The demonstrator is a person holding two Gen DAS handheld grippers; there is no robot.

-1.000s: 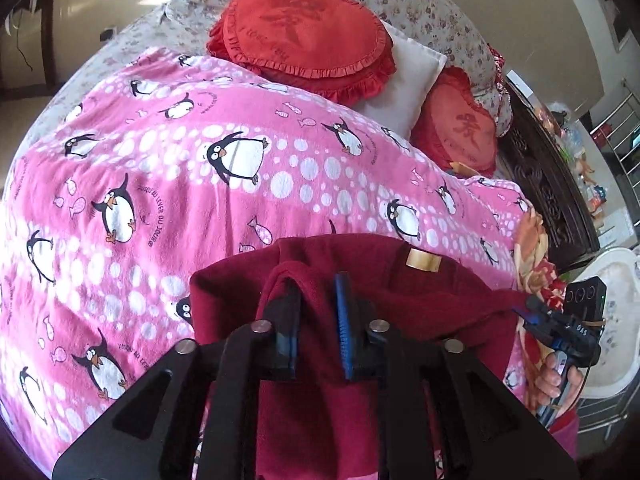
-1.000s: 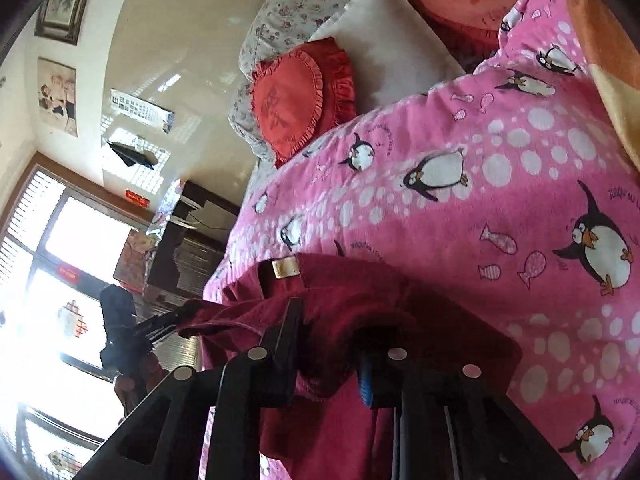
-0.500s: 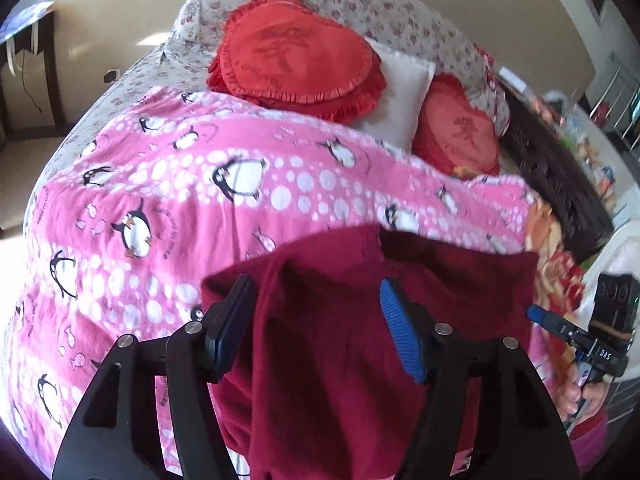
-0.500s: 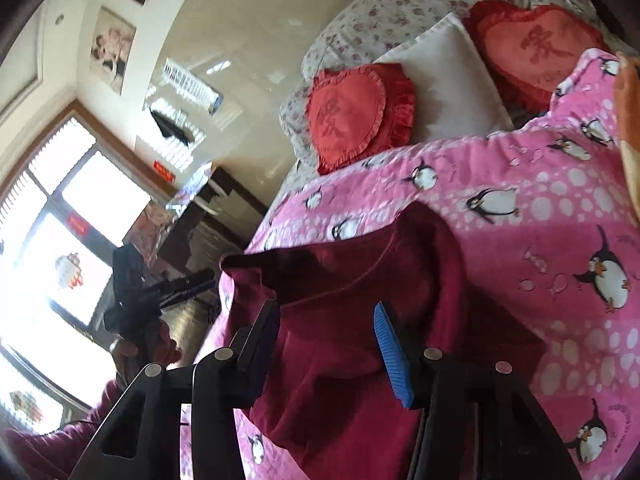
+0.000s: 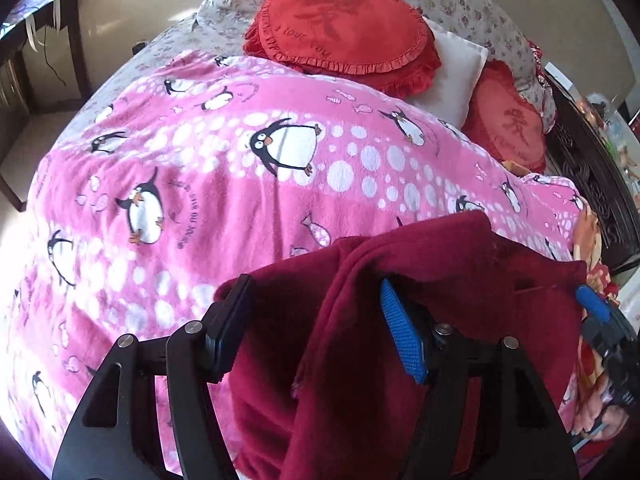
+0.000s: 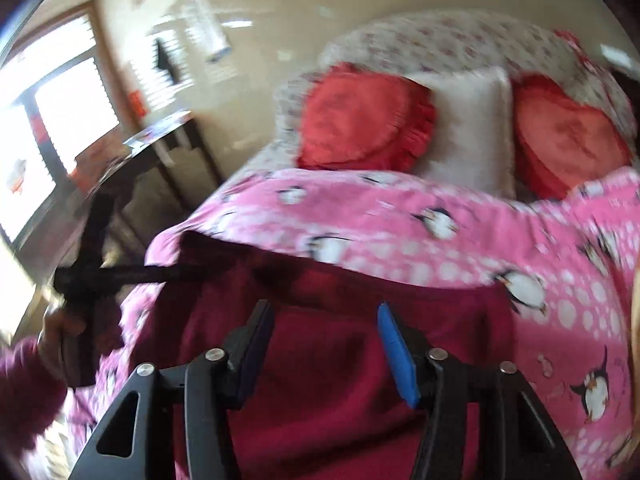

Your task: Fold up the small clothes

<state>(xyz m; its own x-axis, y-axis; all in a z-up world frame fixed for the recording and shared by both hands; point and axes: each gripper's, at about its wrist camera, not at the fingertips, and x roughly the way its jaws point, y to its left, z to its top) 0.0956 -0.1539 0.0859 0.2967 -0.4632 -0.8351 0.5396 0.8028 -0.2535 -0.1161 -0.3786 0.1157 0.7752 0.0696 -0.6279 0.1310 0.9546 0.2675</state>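
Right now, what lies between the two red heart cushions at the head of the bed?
A white pillow lies between the red heart cushions, clearest in the right wrist view.

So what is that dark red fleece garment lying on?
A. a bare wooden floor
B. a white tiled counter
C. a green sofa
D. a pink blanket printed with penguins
D: the dark red fleece garment is spread over the pink penguin-print blanket that covers the bed, with pink fabric showing around its edges in both wrist views.
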